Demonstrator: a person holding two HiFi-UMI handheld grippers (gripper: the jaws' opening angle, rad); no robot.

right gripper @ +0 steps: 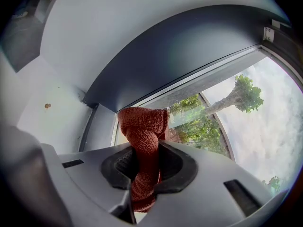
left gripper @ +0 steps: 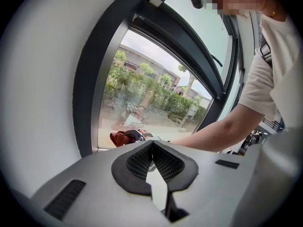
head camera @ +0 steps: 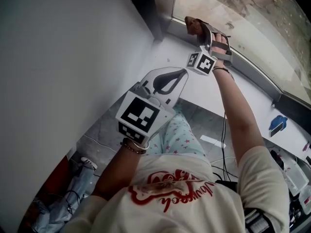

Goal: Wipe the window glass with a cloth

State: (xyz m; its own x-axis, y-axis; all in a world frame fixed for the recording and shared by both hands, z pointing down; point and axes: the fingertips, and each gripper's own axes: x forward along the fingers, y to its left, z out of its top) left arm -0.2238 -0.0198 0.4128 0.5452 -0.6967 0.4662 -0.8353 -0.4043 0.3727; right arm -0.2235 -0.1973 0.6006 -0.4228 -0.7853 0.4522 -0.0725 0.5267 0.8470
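Not much to read here, honestly. The only actual lettering is red cursive script across the front of the person's white shirt (head camera: 180, 191), under a red blob-shaped graphic, and it's upside down from the head view and too swirly for me to make out any word. The left claw (head camera: 182, 74) has a marker cube (head camera: 141, 116) with black-and-white square patterns, same deal on the right claw (head camera: 198, 29) and its cube (head camera: 203, 62), and neither pattern spells anything.
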